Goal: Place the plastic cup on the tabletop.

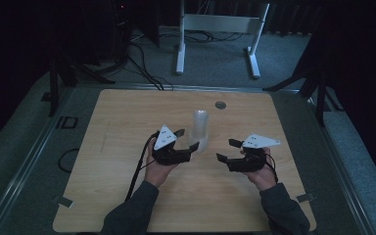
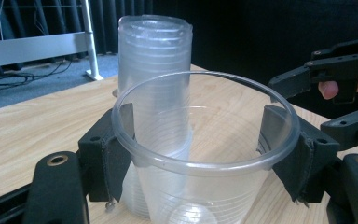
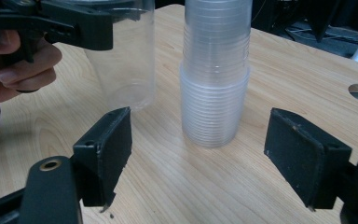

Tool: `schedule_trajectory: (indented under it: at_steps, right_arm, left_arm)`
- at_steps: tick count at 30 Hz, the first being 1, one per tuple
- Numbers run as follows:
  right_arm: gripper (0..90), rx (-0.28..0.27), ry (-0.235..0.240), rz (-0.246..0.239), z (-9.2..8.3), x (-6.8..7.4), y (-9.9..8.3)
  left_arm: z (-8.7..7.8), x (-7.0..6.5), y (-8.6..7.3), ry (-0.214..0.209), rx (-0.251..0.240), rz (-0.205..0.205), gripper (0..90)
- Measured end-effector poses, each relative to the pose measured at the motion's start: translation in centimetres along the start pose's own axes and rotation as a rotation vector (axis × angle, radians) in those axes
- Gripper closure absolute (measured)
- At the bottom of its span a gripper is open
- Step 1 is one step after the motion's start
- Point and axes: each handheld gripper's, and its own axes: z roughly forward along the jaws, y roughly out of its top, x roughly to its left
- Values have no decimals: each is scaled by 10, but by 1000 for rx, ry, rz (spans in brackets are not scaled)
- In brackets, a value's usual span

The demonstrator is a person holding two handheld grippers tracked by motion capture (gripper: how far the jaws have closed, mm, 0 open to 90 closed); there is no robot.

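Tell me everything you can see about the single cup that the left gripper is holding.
The cup is clear, thin plastic with a rolled round rim and faint rings around its wall. It is empty, upright, mouth up. The left gripper clamps it from both sides just under the rim, pads pressing its wall. It sits beside the stack of cups without touching it, over the wooden table. Whether its base rests on the table is unclear.

A dim lab or recording studio: black curtains (image 1: pixel 357 44) at the frame's edges, loose cables (image 1: pixel 142 63) on grey carpet (image 1: pixel 215 63) above the wooden bench (image 1: pixel 127 122).
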Motion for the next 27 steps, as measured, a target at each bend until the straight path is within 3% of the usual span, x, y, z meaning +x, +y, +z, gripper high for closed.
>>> schedule_trajectory:
  at_steps: [27]
  right_arm:
    - [230,3,1,-3,0,0,1]
  left_arm:
    - [8,4,-19,-4,-6,-16,273]
